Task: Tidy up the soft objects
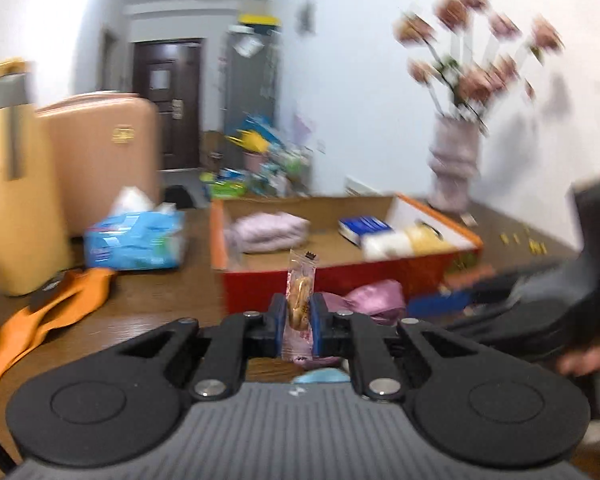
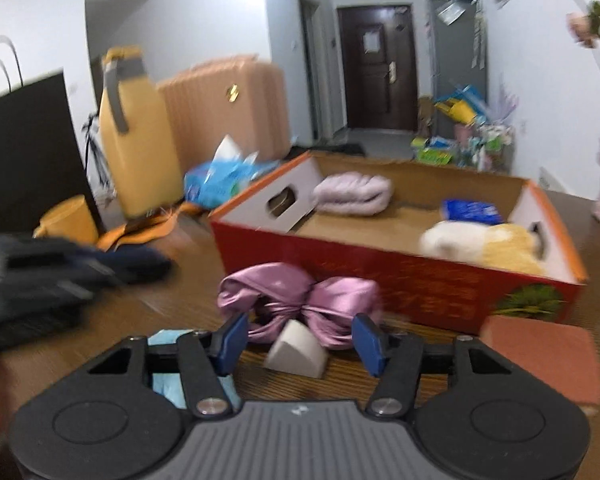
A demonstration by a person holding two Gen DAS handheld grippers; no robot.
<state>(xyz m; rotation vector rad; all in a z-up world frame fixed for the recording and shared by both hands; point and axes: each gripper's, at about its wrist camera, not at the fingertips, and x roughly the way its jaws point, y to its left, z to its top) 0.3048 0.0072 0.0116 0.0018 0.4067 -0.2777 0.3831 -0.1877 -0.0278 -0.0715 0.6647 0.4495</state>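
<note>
My left fingers pinch an upright snack packet, its long axis vertical, with the red box just beyond; my right fingers stand spread either side of a white wedge on the tabletop, the pink satin bow lying just past them

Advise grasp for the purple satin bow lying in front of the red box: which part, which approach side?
Grip the purple satin bow at its cinched centre knot, coming from above and the near side with the right tool. The puffy loops look slippery and would likely squash; the knot is narrowest. The white wedge-shaped sponge sits just in front, and the red cardboard box blocks the far side.
</note>
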